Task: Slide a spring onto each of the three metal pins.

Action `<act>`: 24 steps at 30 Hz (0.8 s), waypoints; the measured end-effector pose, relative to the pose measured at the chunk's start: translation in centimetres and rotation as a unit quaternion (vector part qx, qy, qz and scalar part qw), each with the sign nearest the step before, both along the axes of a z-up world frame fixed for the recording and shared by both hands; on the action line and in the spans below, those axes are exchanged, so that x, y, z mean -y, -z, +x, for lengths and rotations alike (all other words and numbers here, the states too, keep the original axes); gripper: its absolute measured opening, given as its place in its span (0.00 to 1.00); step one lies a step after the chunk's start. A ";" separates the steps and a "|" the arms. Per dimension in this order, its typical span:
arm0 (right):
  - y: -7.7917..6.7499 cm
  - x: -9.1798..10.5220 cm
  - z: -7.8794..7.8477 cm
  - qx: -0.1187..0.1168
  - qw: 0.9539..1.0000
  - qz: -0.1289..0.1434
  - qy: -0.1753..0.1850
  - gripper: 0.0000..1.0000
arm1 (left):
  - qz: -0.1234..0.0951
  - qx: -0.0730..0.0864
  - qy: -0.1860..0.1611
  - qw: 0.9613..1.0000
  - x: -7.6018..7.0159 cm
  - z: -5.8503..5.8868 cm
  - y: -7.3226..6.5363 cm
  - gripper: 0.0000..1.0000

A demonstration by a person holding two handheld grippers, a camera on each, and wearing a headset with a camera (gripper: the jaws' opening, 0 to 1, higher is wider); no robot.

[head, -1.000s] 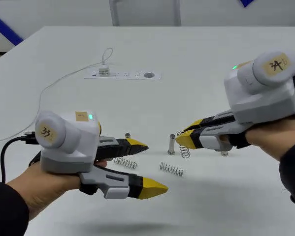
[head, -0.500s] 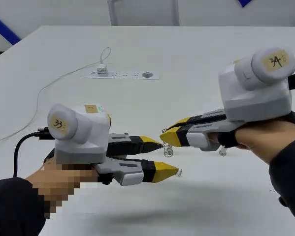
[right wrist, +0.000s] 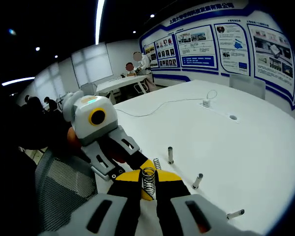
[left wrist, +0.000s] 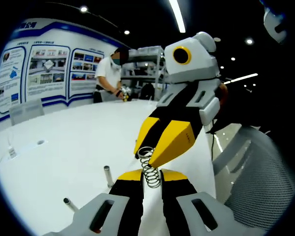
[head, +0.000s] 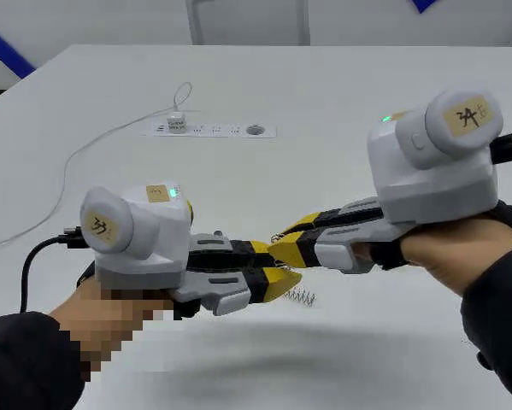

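**One spring pinched from both ends, tip to tip**

Head view: the left gripper (head: 277,265), its round cap marked "33", meets the right gripper (head: 281,246), marked "34", tip to tip above the white table (head: 341,111). A loose spring (head: 301,296) lies just below the tips.

Left gripper view: its own jaws are pressed onto the lower end of a held spring (left wrist: 148,162). The right gripper's yellow tips close on the coil's top. Two metal pins (left wrist: 108,175) (left wrist: 70,204) stand left of the jaws. The wall posters are too small to read.

Right gripper view: its own jaws pinch the held spring, and the left gripper reaches in just behind it. Three metal pins (right wrist: 170,155) (right wrist: 198,181) (right wrist: 234,214) sit to the right of the tips.
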State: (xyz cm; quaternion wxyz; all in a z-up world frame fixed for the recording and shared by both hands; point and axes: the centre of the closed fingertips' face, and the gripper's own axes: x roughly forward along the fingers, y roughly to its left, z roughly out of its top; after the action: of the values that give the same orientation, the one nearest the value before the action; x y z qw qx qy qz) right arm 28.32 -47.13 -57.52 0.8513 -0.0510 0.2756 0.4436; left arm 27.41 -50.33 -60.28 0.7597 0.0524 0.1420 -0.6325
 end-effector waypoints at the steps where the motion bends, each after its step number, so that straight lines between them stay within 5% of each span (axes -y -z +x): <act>1: 0.0 0.0 -0.1 0.002 1.000 -0.002 -0.001 0.11 | 0.001 0.003 0.000 1.000 0.0 0.1 0.0 0.13; 12: -0.1 0.4 -0.4 0.024 0.999 -0.027 -0.007 0.11 | 0.007 0.031 -0.001 0.999 -0.1 0.4 0.2 0.12; 24: -0.8 2.2 0.4 0.037 0.999 -0.031 0.011 0.11 | 0.015 0.025 -0.002 1.000 -1.0 0.4 0.3 0.25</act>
State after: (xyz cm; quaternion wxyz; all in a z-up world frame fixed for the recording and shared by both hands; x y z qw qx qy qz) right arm 28.75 -49.32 -56.68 0.8639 -0.0902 0.2580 0.4231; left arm 27.84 -49.32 -60.63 0.7637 0.0791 0.1320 -0.6269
